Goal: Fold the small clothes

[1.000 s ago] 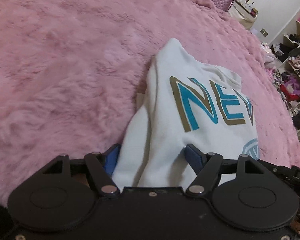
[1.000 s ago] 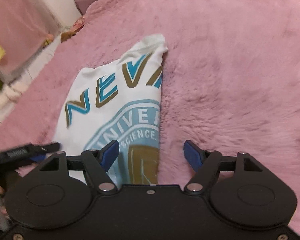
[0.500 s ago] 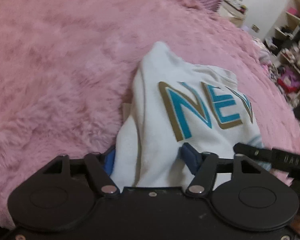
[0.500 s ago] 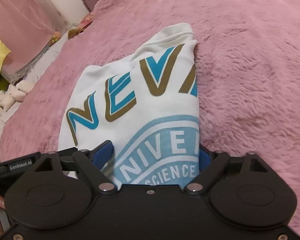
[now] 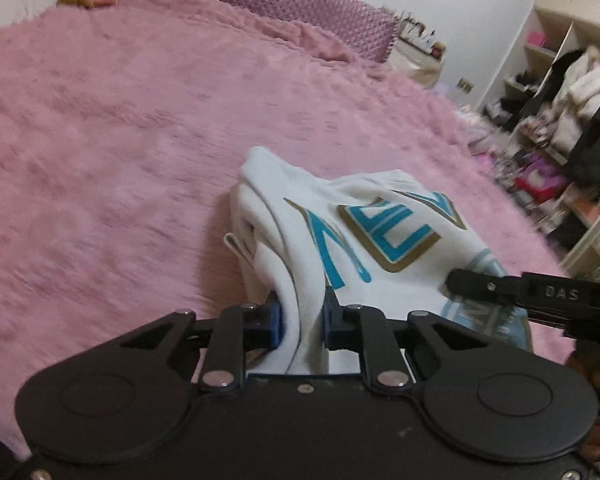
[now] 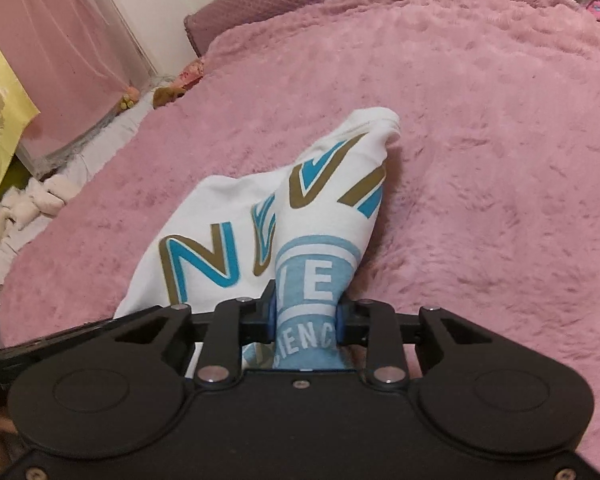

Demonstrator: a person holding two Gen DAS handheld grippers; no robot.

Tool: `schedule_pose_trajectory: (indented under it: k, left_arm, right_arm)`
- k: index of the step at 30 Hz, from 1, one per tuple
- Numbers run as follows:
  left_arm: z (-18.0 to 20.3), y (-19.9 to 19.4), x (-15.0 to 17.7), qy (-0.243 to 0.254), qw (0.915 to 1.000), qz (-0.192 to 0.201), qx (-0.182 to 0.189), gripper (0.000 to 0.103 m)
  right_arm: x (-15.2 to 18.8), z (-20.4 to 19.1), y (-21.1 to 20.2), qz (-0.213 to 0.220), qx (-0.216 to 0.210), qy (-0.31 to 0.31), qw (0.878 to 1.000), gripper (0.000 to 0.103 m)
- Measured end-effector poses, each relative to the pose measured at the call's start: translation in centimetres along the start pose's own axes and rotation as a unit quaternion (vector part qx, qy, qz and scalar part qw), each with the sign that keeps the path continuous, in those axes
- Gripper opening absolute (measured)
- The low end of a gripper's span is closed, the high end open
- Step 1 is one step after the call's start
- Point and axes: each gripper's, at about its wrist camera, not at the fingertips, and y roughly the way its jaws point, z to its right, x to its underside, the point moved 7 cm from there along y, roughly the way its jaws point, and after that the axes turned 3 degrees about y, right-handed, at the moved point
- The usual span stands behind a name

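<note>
A bed [image 5: 120,128] covered by a fluffy pink blanket [image 6: 480,140] carries everything. A white shirt [image 5: 380,248] with teal and gold letters and a pale blue crest lies on the blanket, bunched, its far end resting on the pile and its near edge raised off it. At the bed's far end a purple quilted headboard or cushion [image 5: 300,0] runs along the blanket's edge. Small soft toys [image 6: 180,84] sit near the bed's left edge, beside the blanket.
</note>
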Motion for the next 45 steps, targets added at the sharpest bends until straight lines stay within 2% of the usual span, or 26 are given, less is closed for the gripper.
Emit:
schedule_pose_trajectory:
  k: [6, 8, 10, 12, 14, 17, 20, 22, 26, 28, 30, 31, 32, 33, 34, 36, 38, 40, 43, 45]
  left_arm:
    - [4.8, 2.4, 0.8, 0.031, 0.9987, -0.02, 0.036, 0.017]
    - [5.2, 4.3, 1.5, 0.038, 0.9978, -0.051, 0.018, 0.018]
    - [4.5, 6.8, 3.0, 0.046, 0.9952, -0.085, -0.013, 0.028]
    - [3.6, 7.9, 3.8, 0.049, 0.9949, -0.088, -0.012, 0.033]
    - [3.0, 7.9, 3.4, 0.032, 0.9954, -0.09, -0.004, 0.035]
    - [2.9, 6.9, 3.1, 0.026, 0.9965, -0.08, 0.0, 0.039]
    - [3.0, 4.1, 2.6, 0.029, 0.9976, -0.063, -0.007, 0.038]
    - [3.6, 1.9, 1.6, 0.057, 0.9975, -0.03, -0.027, 0.038]
    - [5.4, -1.9, 1.7, 0.095, 0.9948, -0.001, -0.036, 0.042]
    - [5.9, -2.6, 2.5, 0.107, 0.9938, -0.008, -0.03, 0.043]
    - [6.1, -2.4, 4.0, 0.132, 0.9894, -0.031, -0.05, 0.044]
    - [6.1, -1.7, 5.2, 0.15, 0.9845, -0.052, -0.074, 0.045]
    - [5.7, -0.5, 6.8, 0.175, 0.9744, -0.085, -0.113, 0.049]
    - [5.3, 0.8, 8.1, 0.19, 0.9668, -0.105, -0.135, 0.057]
    - [5.0, 1.6, 9.0, 0.195, 0.9641, -0.109, -0.143, 0.061]
    - [4.6, 1.9, 9.2, 0.177, 0.9665, -0.119, -0.142, 0.061]
    - [4.3, 1.4, 8.5, 0.152, 0.9716, -0.122, -0.134, 0.061]
    - [3.9, 0.7, 8.2, 0.133, 0.9758, -0.12, -0.126, 0.061]
    - [3.7, -0.6, 7.1, 0.129, 0.9776, -0.106, -0.128, 0.06]
    - [4.0, -0.8, 4.9, 0.134, 0.9773, -0.086, -0.14, 0.059]
  right_arm:
    - [-1.9, 2.5, -4.2, 0.039, 0.03, 0.004, 0.999, 0.022]
    - [-1.8, 4.6, -5.7, 0.043, 0.042, 0.024, 0.998, 0.022]
    - [-1.0, 6.5, -6.1, 0.03, 0.063, 0.036, 0.997, 0.022]
    - [0.4, 8.6, -5.4, -0.007, 0.091, 0.051, 0.995, 0.027]
    - [1.7, 10.2, -3.8, -0.024, 0.11, 0.051, 0.992, 0.035]
    - [2.5, 10.3, -1.6, -0.036, 0.148, 0.007, 0.988, 0.04]
    - [1.9, 9.6, -2.4, -0.027, 0.157, -0.004, 0.987, 0.043]
    - [1.6, 9.0, -4.1, -0.008, 0.168, -0.023, 0.986, 0.044]
    - [0.8, 6.6, -8.2, 0.052, 0.243, -0.109, 0.963, 0.045]
    - [1.0, 5.6, -9.8, 0.061, 0.235, -0.13, 0.961, 0.045]
    - [1.8, 5.0, -10.5, 0.045, 0.212, -0.131, 0.967, 0.045]
    - [2.5, 4.8, -10.5, 0.035, 0.205, -0.127, 0.97, 0.045]
    - [3.1, 4.6, -10.3, 0.024, 0.202, -0.123, 0.971, 0.045]
    - [4.0, 4.7, -9.8, 0.007, 0.204, -0.119, 0.972, 0.045]
    - [5.0, 5.2, -9.1, -0.016, 0.213, -0.114, 0.97, 0.045]
    - [7.0, 6.4, -6.7, -0.071, 0.235, -0.105, 0.964, 0.044]
    - [8.1, 7.9, -5.4, -0.078, 0.239, -0.096, 0.963, 0.045]
    - [7.7, 8.4, -5.2, -0.084, 0.235, -0.079, 0.965, 0.045]
    - [6.8, 8.7, -6.0, -0.077, 0.222, -0.054, 0.971, 0.045]
    - [6.2, 8.5, -6.6, -0.068, 0.216, -0.054, 0.972, 0.045]
